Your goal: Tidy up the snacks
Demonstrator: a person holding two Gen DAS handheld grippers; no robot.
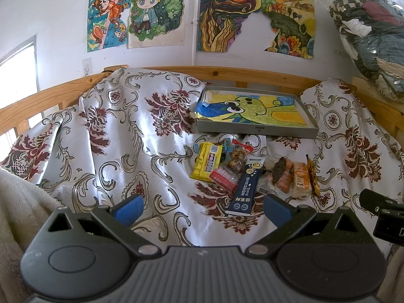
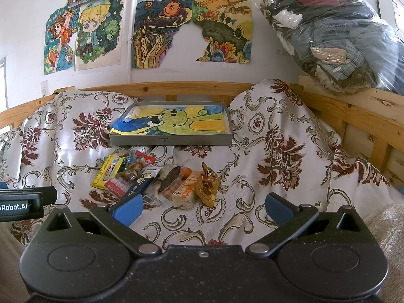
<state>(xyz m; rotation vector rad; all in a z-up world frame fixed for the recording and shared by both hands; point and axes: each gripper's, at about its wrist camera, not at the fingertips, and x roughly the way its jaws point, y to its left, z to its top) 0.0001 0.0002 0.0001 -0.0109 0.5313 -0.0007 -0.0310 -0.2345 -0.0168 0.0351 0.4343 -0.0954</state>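
A heap of snack packets lies on the floral cloth: a yellow packet (image 1: 205, 161) (image 2: 107, 171), a dark blue stick pack (image 1: 246, 186) (image 2: 139, 181), a red packet (image 1: 224, 179), orange-wrapped bread (image 1: 298, 179) (image 2: 185, 189) and a gold wrapper (image 2: 208, 184). Behind the heap sits a shallow grey tray (image 1: 255, 130) (image 2: 171, 140) lined with a green cartoon drawing. My left gripper (image 1: 202, 208) is open, low and in front of the heap, with nothing between its blue pads. My right gripper (image 2: 202, 208) is open too, just right of the heap.
A wooden rail (image 1: 161, 72) (image 2: 353, 111) runs behind the floral cloth (image 1: 126, 136) (image 2: 277, 151). A plastic bag of clothes (image 2: 335, 32) rests at the right on the rail. Drawings hang on the wall. A fleece blanket (image 1: 15, 202) lies at the left.
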